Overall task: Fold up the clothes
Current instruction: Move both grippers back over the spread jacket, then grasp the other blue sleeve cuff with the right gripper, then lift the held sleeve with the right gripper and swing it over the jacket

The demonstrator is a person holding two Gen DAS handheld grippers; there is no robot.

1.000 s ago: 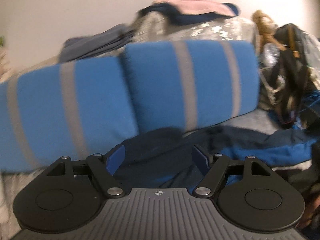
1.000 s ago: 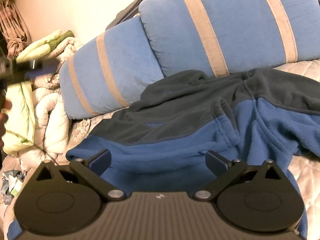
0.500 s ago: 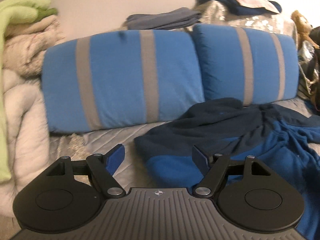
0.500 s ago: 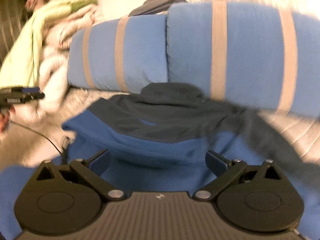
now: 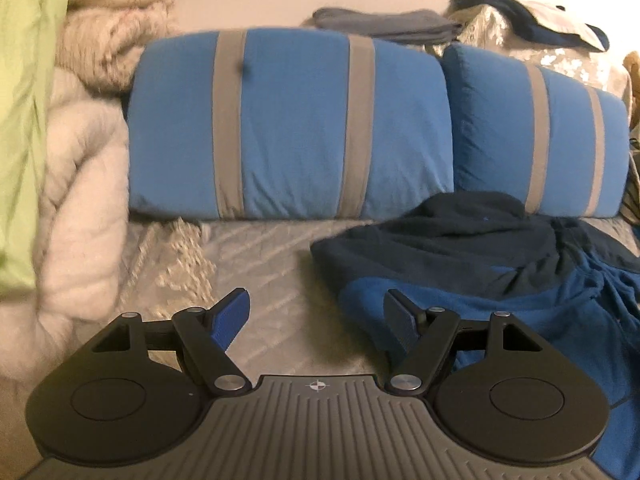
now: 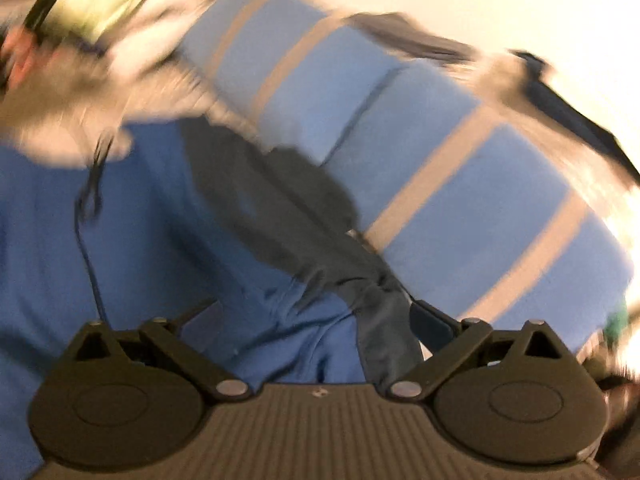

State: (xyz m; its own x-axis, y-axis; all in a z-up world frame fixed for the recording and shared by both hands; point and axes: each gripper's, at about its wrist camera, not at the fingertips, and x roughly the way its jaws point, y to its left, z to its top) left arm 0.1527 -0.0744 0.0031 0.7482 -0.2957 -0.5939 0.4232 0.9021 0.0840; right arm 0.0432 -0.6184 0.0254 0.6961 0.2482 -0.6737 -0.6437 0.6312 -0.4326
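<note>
**Both tongs spread over the fleece on the bed**

The left tongs (image 5: 316, 316) hang with their blue-padded fingers (image 5: 231, 314) wide apart and nothing between them, over the pale quilted bedspread (image 5: 256, 256). The crumpled two-tone fleece garment — dark navy on top, bright blue below (image 5: 480, 276) — lies on the bed just to their right, its near edge beside the right-hand finger; whether the two touch cannot be told. Its navy part bunches up against the foot of the right-hand blue cushion with grey stripes (image 5: 536, 128). A second, wider striped blue cushion (image 5: 292, 128) stands to the left of it, with a cream fluffy blanket (image 5: 80, 184) and a lime-green cloth (image 5: 24, 80) piled at the far left. Folded grey clothes (image 5: 384, 24) rest on top, behind the cushions.

The right wrist view is heavily blurred and tilted. The right tongs (image 6: 316, 320) are also spread, right over the same fleece garment (image 6: 160, 240); a dark sleeve-like strip of it runs down between the fingers, but they are not pinching it. The striped cushions (image 6: 460, 184) slant across the background.
</note>
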